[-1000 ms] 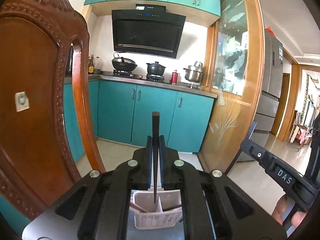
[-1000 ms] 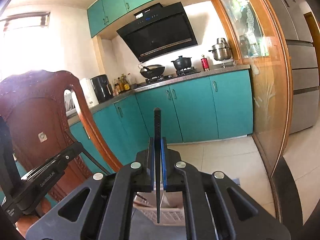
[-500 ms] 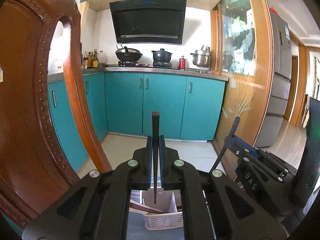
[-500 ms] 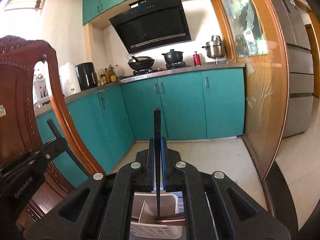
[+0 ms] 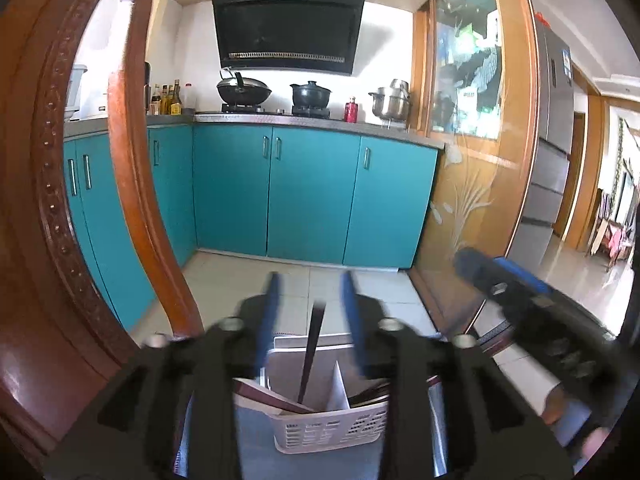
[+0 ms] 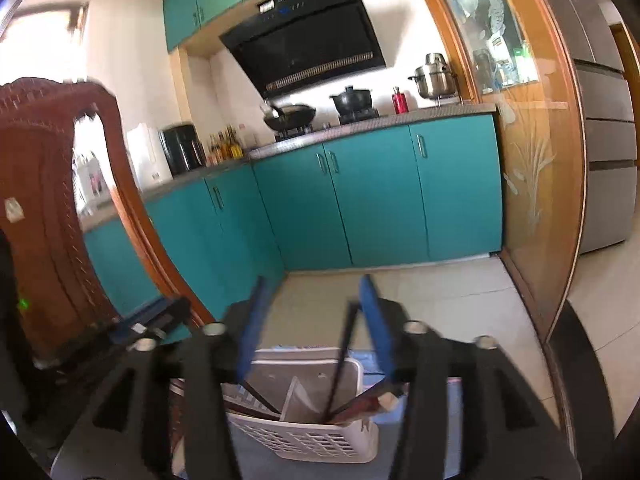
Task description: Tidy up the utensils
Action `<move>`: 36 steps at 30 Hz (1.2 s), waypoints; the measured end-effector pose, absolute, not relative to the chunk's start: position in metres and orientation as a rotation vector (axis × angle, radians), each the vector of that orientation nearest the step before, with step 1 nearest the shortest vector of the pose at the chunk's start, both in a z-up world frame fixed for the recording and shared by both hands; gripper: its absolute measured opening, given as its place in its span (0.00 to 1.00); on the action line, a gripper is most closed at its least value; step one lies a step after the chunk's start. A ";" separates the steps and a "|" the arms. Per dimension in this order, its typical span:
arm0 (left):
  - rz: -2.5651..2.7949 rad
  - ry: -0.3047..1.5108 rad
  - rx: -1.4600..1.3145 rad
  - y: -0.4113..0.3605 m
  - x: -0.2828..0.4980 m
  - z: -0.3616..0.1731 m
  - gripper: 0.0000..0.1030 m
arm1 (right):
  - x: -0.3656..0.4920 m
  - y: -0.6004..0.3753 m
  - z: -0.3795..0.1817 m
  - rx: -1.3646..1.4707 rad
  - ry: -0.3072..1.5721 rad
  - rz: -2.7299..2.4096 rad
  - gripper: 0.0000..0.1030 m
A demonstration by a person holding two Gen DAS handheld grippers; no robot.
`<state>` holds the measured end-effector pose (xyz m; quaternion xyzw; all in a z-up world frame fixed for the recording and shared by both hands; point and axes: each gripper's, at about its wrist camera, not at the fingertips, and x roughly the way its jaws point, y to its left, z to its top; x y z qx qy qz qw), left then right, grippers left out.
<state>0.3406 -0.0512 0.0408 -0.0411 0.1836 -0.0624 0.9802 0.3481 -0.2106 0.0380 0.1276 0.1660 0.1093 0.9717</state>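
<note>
Below, the white basket (image 5: 328,432) holds dark chopsticks (image 5: 311,356) beside its divider (image 5: 338,390)

Below the black left gripper (image 5: 310,312) with blue pads: a white basket (image 5: 328,432) with slotted holes, holding a dark chopstick (image 5: 310,352). Ahead: teal cabinets (image 5: 312,192), black hood (image 5: 288,28), red bottle (image 5: 351,105). Left: red-brown carved chair (image 5: 36,200)

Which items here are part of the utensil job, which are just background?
Job:
- white basket, divided
- dark chopstick, in its left compartment in the left view
- dark chopstick, in its right compartment in the right view
- left hand-held gripper, right hand-held gripper, both opening

Background:
- wok
- black pot
- steel pot
- red bottle
- wooden chair
</note>
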 end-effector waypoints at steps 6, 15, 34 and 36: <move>-0.109 0.310 -0.087 -0.050 0.310 0.047 0.68 | 0.299 -0.229 0.066 0.312 0.188 0.232 0.80; -0.043 0.213 0.012 -0.052 0.194 0.049 0.93 | 0.186 -0.244 0.050 0.141 0.186 0.003 0.97; -0.158 0.303 0.009 -0.050 0.044 0.020 0.96 | 0.039 -0.199 0.007 -0.080 0.313 -0.063 0.97; -0.159 0.301 0.014 -0.050 0.041 0.021 0.96 | 0.035 -0.197 0.006 -0.080 0.313 -0.060 0.97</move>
